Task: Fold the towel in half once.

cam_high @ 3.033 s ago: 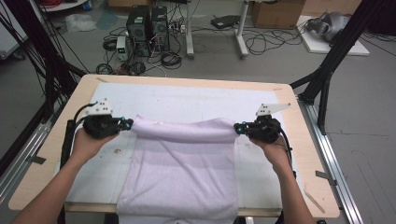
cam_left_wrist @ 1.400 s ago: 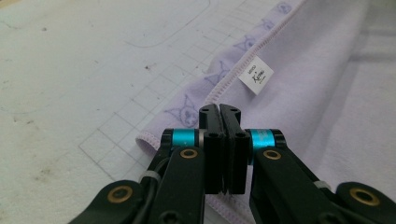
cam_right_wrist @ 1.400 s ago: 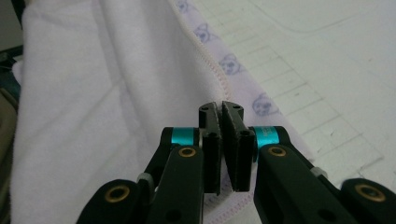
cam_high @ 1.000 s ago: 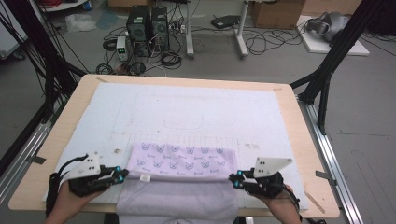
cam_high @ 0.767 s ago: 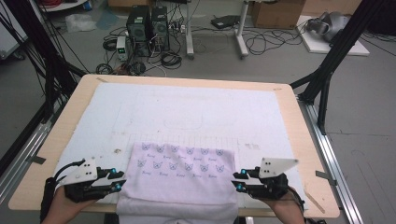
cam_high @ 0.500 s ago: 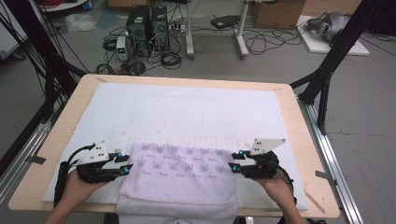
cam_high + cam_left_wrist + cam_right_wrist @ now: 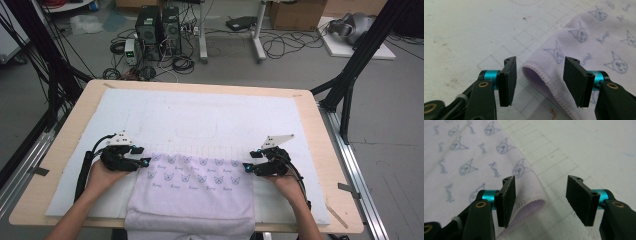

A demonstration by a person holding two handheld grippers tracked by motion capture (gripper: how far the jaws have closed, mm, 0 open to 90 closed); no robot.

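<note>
Lilac fleece, printed with small blue cat faces, is lying folded on the near half of the bench: this soft rectangular towel (image 7: 192, 192) is resting on the white gridded mat (image 7: 215, 115), its front edge hanging over the wooden bench (image 7: 327, 145) rim toward the person. The left gripper (image 7: 144, 163) is sitting at the left end of the fold line and the right gripper (image 7: 247, 168) at the right end, each held low over the mat. Both pairs of fingers have just been opening and are now standing apart with nothing pressed between them; in the left gripper view the rounded, hemmed corner of the cloth (image 7: 536, 75) is lying loose in the gap between the fingers (image 7: 509, 80), touching neither, and the right gripper view is showing the same, the doubled corner (image 7: 529, 202) just beside one black finger (image 7: 507, 200). The step in hand looks like the release after a fold laid toward the person. The next move probably calls for backing both grippers clear without dragging the corners, then picking fresh grip points for another fold.
</note>
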